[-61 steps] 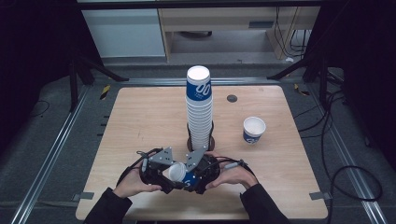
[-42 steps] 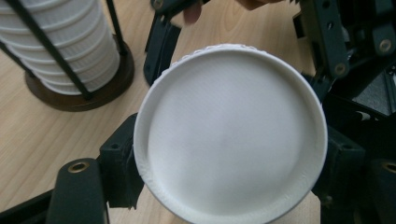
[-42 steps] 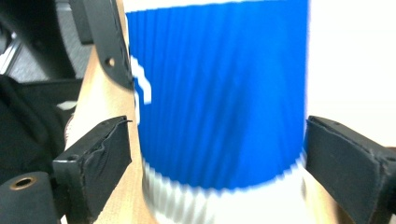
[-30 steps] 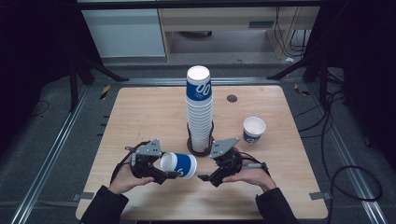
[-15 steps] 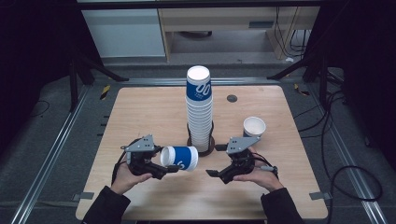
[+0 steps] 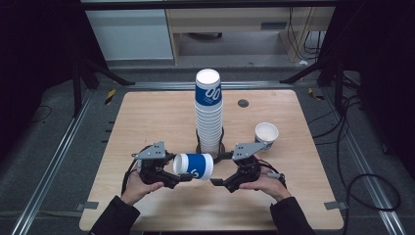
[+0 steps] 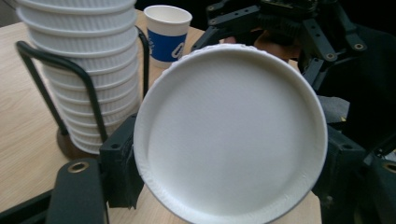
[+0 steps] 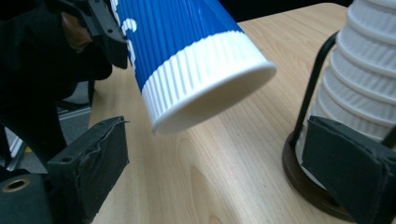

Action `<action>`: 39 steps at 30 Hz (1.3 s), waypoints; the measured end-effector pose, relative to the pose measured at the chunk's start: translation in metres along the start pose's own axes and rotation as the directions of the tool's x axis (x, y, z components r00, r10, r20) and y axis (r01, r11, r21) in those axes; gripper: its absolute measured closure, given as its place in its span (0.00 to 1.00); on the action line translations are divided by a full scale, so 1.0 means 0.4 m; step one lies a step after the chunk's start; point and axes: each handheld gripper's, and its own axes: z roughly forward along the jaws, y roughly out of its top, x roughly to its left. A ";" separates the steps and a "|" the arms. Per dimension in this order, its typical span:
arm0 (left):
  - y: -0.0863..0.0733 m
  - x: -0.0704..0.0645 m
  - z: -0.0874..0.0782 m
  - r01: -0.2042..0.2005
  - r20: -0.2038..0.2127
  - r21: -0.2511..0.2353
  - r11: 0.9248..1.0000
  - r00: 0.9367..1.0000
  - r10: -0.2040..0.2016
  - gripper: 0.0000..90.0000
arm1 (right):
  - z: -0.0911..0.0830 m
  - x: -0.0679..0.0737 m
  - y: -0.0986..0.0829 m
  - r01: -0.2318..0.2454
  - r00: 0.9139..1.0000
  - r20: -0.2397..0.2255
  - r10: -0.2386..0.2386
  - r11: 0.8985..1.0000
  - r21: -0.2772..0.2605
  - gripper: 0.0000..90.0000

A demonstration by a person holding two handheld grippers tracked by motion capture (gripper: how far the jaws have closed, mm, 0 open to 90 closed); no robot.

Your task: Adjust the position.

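A blue and white paper cup (image 6: 194, 165) lies on its side in the air, with my left gripper (image 6: 177, 171) shut on its base end. In the left gripper view the cup's white bottom (image 7: 229, 130) faces the camera between the jaws. My right gripper (image 6: 220, 170) stands open just right of the cup's mouth, with nothing between its fingers. In the right gripper view the cup's rim (image 8: 205, 88) hangs above the gap between the open jaws. Behind both stands a tall stack of cups (image 6: 209, 110) in a black wire holder (image 7: 37, 79).
One upright cup (image 6: 266, 132) stands on the wooden table (image 6: 147, 117) to the right of the stack, seen too as the single cup (image 7: 167, 31). A small dark disc (image 6: 243, 103) lies at the back. The table's left half is bare wood.
The two grippers, close together on the cup in front of the stack, have moved apart. The left kept the cup and turned it sideways. The right let go and moved right.
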 end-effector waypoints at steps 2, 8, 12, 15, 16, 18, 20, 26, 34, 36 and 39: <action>0.002 -0.005 0.003 -0.003 0.018 -0.001 1.000 1.000 0.003 0.28 | 0.006 0.003 0.000 0.004 1.000 -0.011 -0.004 1.000 0.002 0.08; 0.008 -0.020 0.011 -0.023 0.047 0.009 1.000 0.999 0.022 0.28 | 0.018 0.007 0.001 0.010 0.998 -0.061 -0.010 1.000 0.001 0.08; 0.009 -0.026 0.015 -0.026 0.067 0.012 1.000 0.997 0.025 0.28 | 0.028 0.010 0.001 0.015 0.996 -0.089 -0.014 1.000 0.008 0.08; 0.010 -0.031 0.020 -0.028 0.086 0.015 0.999 0.996 0.027 0.28 | 0.037 0.013 -0.001 0.019 0.993 -0.115 -0.017 1.000 0.022 0.08; 0.010 -0.033 0.022 -0.032 0.090 0.019 0.999 0.996 0.030 0.28 | 0.039 0.015 -0.001 0.025 0.993 -0.120 -0.021 0.999 0.027 0.08; 0.010 -0.037 0.027 -0.038 0.101 0.027 0.999 0.994 0.035 0.28 | 0.046 0.018 -0.003 0.029 0.991 -0.135 -0.025 0.999 0.034 0.08; 0.010 -0.039 0.030 -0.041 0.106 0.033 0.999 0.994 0.037 0.28 | 0.049 0.019 -0.003 0.034 0.990 -0.142 -0.029 0.999 0.037 0.08; 0.009 -0.042 0.034 -0.047 0.118 0.042 0.998 0.992 0.042 0.28 | 0.053 0.022 -0.004 0.031 0.984 -0.174 -0.025 0.999 0.035 0.12; 0.009 -0.043 0.036 -0.046 0.122 0.046 0.998 0.992 0.040 0.28 | 0.056 0.021 -0.007 0.029 0.980 -0.199 -0.021 0.999 0.033 0.15; 0.009 -0.041 0.036 -0.043 0.127 0.050 0.998 0.991 0.037 0.28 | 0.057 0.020 -0.008 0.026 0.979 -0.205 -0.018 0.999 0.035 0.16; 0.008 -0.041 0.038 -0.035 0.132 0.054 0.998 0.991 0.028 0.28 | 0.057 0.020 -0.008 0.029 0.978 -0.208 -0.019 0.999 0.042 0.16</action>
